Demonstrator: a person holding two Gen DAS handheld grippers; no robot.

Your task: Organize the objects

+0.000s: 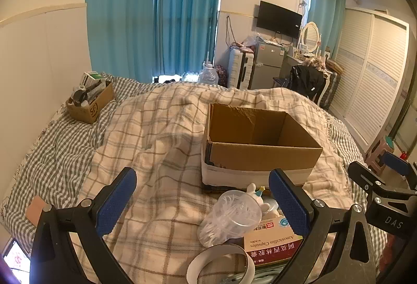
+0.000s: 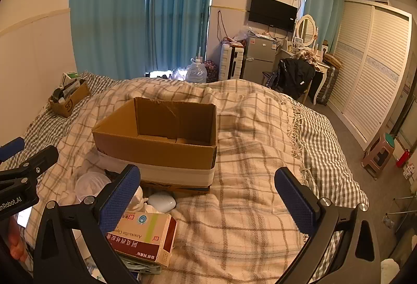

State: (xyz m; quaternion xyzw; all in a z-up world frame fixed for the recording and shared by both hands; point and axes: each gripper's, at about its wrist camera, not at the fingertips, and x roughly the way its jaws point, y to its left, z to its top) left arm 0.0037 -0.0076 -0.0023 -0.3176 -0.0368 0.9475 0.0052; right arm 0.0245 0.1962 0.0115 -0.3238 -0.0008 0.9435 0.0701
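On the plaid beige blanket (image 2: 250, 179), one open brown cardboard box (image 2: 159, 143) sits empty, with a small pile of loose things just in front of it.

One red-and-white amoxicillin carton (image 2: 146, 237), rectangular card, lies nearest; beside it are one clear ribbed plastic cup (image 1: 229, 218) on its side, one white tape ring (image 1: 221, 263), one small white figurine (image 1: 254, 191) and one smooth pale oval object (image 2: 161, 202). Both tools gape wide and hold nothing: the left gripper (image 1: 203, 203) frames the cup and carton between its two blue textured pads (image 1: 116, 202), the right gripper (image 2: 208, 203) hangs over bare blanket, right of the carton. A second, smaller cardboard box (image 1: 90, 104), full of odds and ends, stands well apart on the grey checked sheet (image 1: 52, 143). Two sets of teal curtains (image 1: 153, 10) hang behind.
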